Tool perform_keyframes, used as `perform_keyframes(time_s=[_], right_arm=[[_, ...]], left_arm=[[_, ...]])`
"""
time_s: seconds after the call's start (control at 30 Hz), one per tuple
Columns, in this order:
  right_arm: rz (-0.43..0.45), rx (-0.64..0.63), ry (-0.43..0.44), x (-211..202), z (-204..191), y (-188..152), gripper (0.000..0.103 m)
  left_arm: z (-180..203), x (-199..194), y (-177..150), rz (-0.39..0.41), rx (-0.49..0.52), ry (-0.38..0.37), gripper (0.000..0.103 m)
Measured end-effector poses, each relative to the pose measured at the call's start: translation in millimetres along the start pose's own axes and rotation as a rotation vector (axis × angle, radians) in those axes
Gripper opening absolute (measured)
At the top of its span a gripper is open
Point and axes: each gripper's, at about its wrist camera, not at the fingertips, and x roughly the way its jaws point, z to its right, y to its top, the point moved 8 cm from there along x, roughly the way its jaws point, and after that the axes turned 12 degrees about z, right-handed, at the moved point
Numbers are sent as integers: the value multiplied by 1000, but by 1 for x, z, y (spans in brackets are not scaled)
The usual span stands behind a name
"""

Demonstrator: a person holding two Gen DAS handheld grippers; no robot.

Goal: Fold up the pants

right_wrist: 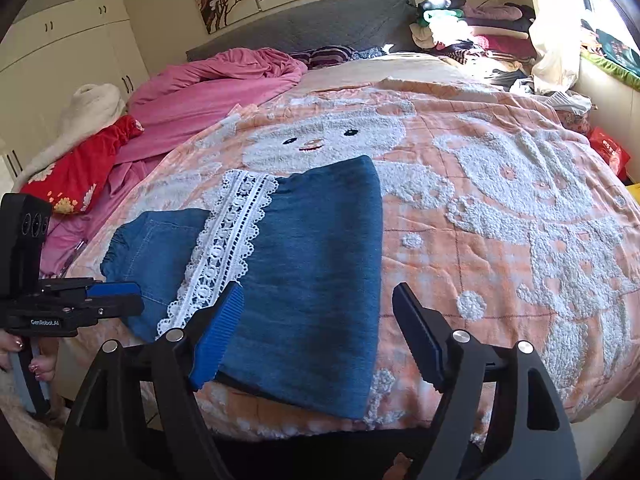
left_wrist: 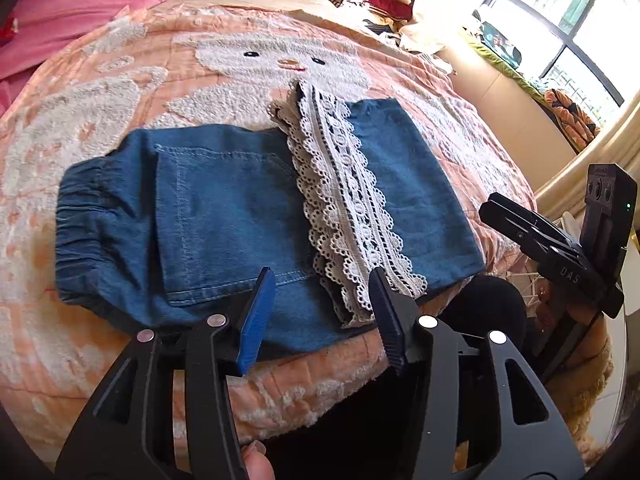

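Blue denim pants [left_wrist: 224, 208] lie folded on the bed near its front edge, with the elastic waistband [left_wrist: 80, 220] at the left and a band of white lace hem [left_wrist: 344, 200] laid across the middle. They also show in the right wrist view [right_wrist: 316, 264], with the lace [right_wrist: 228, 240] left of the folded end. My left gripper [left_wrist: 320, 292] is open and empty, just above the pants' near edge. My right gripper [right_wrist: 320, 312] is open and empty over the pants' right folded end. Each gripper shows in the other's view: the right one [left_wrist: 552, 248], the left one [right_wrist: 116, 296].
The bed is covered by an orange blanket with white bears [right_wrist: 500, 208]. A pink quilt [right_wrist: 216, 84] and a red flowered cloth [right_wrist: 80, 172] lie at the left. Piled clothes [right_wrist: 472, 32] sit at the headboard by the window. White wardrobes [right_wrist: 72, 40] stand at the far left.
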Motion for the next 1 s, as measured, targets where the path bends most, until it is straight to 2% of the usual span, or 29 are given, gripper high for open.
perform_keyframes(time_s=[0.33,0.63,0.97,1.0], right_arm=[[2,-85,114,8,-80,2,80],[-93,-237,216,39,-166,-28,81],[-174,-398,243,74,-224,-58,81],[-182,-412,247,76,-228,-62,81]], left_arm=[[-57,-34,31,119,-29,95,56],[-115,-32,43,141,-106,160,66],[-148,-3,36,77,-257,102,67],[-148,0,35,71,-269,88,63]])
